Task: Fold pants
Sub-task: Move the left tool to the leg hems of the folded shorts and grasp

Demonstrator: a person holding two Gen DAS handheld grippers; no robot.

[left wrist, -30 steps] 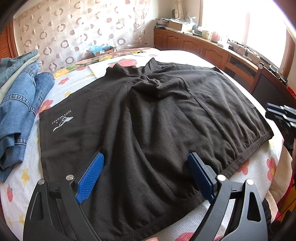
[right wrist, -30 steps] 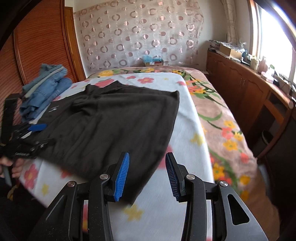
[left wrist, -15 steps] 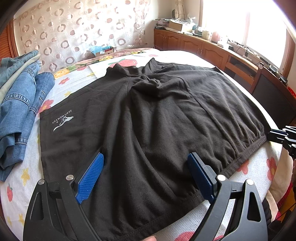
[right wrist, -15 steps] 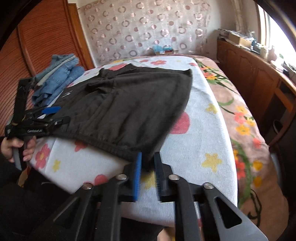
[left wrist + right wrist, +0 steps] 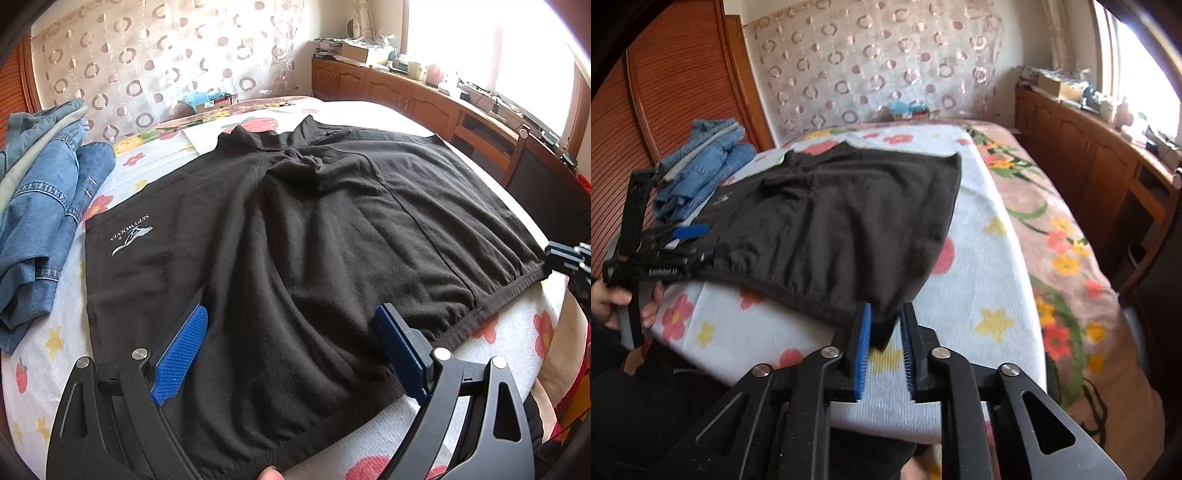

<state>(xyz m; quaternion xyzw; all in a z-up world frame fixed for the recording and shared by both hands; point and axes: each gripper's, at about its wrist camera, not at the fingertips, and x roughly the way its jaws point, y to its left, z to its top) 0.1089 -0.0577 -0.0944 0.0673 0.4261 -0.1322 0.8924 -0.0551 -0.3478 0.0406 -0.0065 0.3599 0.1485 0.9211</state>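
**Ana:** Pants (image 5: 295, 221) first, where do they lie?

**Ben:** Black ones, spread flat across the flowered bed (image 5: 55, 343). The waistband is at the near edge and the legs point towards the curtained wall. A white logo (image 5: 131, 238) shows on the leg on the left of the left wrist view. The crotch is a bit bunched.

**Ana:** And the left hand-held gripper (image 5: 291, 310)?

**Ben:** It hovers just over the cloth near the waistband, tilted down, with its jaws spread wide. The blue pads (image 5: 181, 354) grip nothing; the fabric simply lies beneath them. In the right wrist view a hand (image 5: 624, 299) holds its handle at the bed's edge.

**Ana:** The right hand-held gripper (image 5: 884, 321)?

**Ben:** It is at the waistband corner on the far right of the pants. Its jaws have just been opening a little and now stand narrow. The corner is between the pads, and it looks pinched and raised off the sheet. The cloth presses on the left pad, but I can't judge the contact on the right pad as well. The left wrist view shows only its fingertips at that corner.

**Ana:** Anything else on the bed?

**Ben:** A heap of blue jeans (image 5: 40, 206) beside the logo leg, apart from the pants.
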